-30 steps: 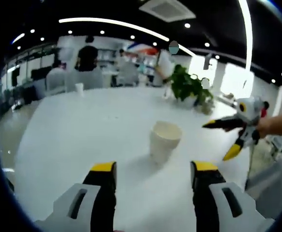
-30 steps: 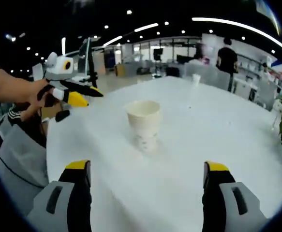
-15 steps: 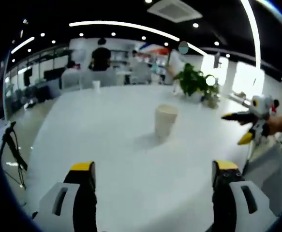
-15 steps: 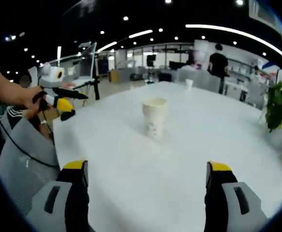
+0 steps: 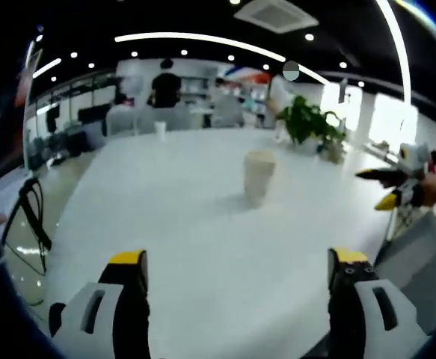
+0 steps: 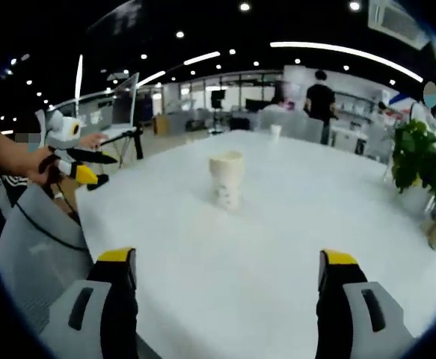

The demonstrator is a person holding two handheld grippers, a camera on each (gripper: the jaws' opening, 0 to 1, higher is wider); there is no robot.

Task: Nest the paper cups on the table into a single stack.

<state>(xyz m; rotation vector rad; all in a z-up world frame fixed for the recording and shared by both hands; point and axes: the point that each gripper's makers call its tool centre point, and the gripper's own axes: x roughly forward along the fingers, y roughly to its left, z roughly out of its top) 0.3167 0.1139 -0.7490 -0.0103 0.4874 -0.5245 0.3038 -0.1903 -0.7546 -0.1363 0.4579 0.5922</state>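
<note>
In the left gripper view, we held the left gripper (image 5: 236,280) with its jaws wide apart and holding nothing. The paper cup stack (image 5: 259,176) stood upright on the white table (image 5: 173,224), well beyond the jaws; a small cup (image 5: 160,131) stood at the far edge.

In the right gripper view, the right gripper (image 6: 229,280) was likewise spread wide and unloaded, with the stack (image 6: 226,178) far ahead. We judged the nesting largely done, the far cup possibly remaining.
</note>
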